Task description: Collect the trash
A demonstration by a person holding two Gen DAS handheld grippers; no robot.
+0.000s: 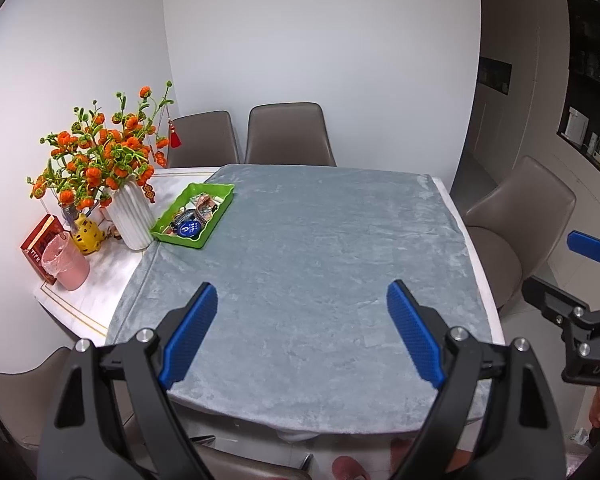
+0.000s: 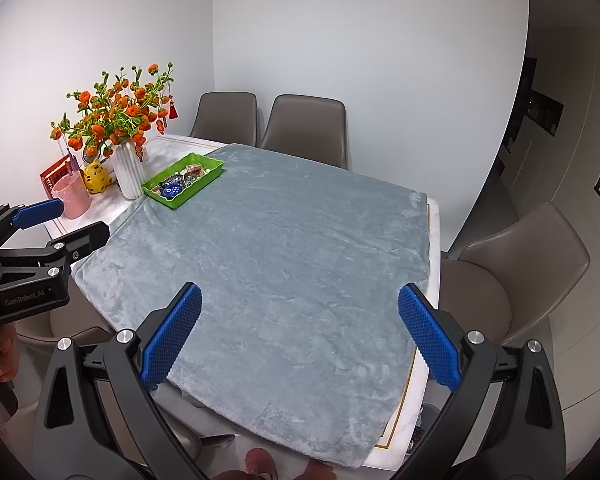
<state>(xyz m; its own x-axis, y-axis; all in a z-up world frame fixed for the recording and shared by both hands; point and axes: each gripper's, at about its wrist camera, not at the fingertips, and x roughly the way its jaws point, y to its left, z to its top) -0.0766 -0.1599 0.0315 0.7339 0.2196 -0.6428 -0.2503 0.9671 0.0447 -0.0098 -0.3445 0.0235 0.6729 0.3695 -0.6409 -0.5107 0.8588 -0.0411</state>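
Evidently pre-grasp: left gripper (image 1: 302, 336) and right gripper (image 2: 298, 334) hover with fingers apart, empty; probable trash sits far-left in the green tray (image 1: 171, 237), beside the lined pink bin (image 1: 66, 264).

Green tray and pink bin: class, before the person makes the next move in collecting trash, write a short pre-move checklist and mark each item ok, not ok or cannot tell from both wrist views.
1. Left gripper open and holding nothing: ok.
2. Right gripper open and holding nothing: ok.
3. Green tray in view, with small items lying in it: ok.
4. Which tray items are trash: cannot tell, too small.
5. Pink bin upright with a liner, standing on the table's left edge beside the white vase: ok.
6. Grey cloth between grippers and tray free of things in the way: ok.
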